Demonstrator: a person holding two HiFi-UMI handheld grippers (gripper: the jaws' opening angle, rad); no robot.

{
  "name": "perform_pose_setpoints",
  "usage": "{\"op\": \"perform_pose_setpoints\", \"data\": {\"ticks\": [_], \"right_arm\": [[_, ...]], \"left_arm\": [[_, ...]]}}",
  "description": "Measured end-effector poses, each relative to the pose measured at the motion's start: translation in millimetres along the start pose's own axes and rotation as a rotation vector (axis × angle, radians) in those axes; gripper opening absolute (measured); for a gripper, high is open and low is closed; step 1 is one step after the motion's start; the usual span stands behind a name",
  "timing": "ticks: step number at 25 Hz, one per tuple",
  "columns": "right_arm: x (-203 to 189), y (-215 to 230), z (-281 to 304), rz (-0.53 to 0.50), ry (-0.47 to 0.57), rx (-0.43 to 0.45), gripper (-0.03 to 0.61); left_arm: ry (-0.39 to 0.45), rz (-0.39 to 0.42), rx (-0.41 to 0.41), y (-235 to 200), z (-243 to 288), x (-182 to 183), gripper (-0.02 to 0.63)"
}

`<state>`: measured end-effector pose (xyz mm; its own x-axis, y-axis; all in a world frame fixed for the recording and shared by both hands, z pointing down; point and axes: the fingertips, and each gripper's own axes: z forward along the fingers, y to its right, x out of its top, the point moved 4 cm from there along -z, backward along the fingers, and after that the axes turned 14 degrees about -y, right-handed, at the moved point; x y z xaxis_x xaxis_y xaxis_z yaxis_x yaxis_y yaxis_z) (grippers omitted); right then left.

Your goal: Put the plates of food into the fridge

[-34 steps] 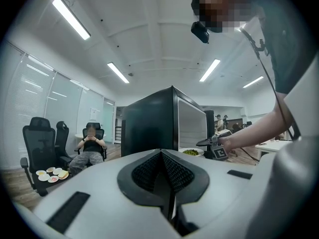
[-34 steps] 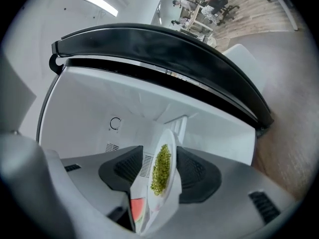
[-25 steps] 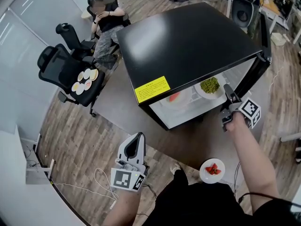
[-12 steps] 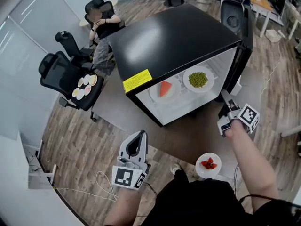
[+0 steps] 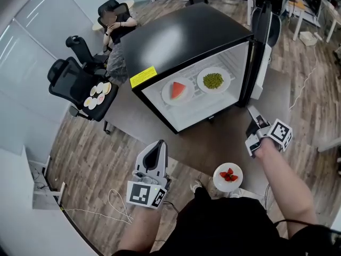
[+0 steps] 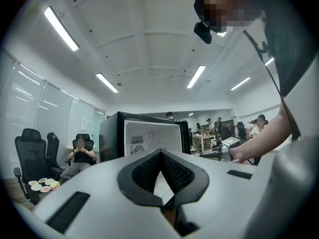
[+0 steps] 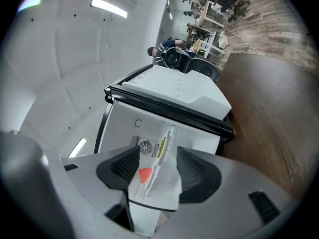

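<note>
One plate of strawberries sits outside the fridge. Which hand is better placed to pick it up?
Right. The right gripper has open, empty jaws and is the nearer one to the plate of strawberries. The left gripper is shut and farther away.

Left gripper (image 6: 159,152), jaw tips touching, black fridge (image 6: 148,136) beyond, door (image 6: 185,136) open, seated person (image 6: 79,152) and office chairs (image 6: 29,156) left.

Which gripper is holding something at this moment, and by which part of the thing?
Neither holds anything. The left gripper has its fingers together with nothing between them; the right gripper has its fingers apart and empty.
</note>
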<state>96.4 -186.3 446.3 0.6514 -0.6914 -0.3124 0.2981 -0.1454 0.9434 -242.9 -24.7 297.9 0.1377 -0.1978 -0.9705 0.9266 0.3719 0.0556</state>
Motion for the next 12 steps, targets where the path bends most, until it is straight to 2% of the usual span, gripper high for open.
{"op": "perform_pose_setpoints", "data": {"ticks": [5, 12], "right_arm": [[-7.2, 0.9, -27.7, -0.006, -0.036, 0.027, 0.242], [-48.4, 24.9, -70.3, 0.028, -0.156, 0.031, 0.242]], "left_arm": [[0.008, -0.007, 0.024, 26.6, -12.9, -2.9, 0.005], [-0.013, -0.043, 0.086, 66.2, -37.5, -24.0, 0.005]]}}
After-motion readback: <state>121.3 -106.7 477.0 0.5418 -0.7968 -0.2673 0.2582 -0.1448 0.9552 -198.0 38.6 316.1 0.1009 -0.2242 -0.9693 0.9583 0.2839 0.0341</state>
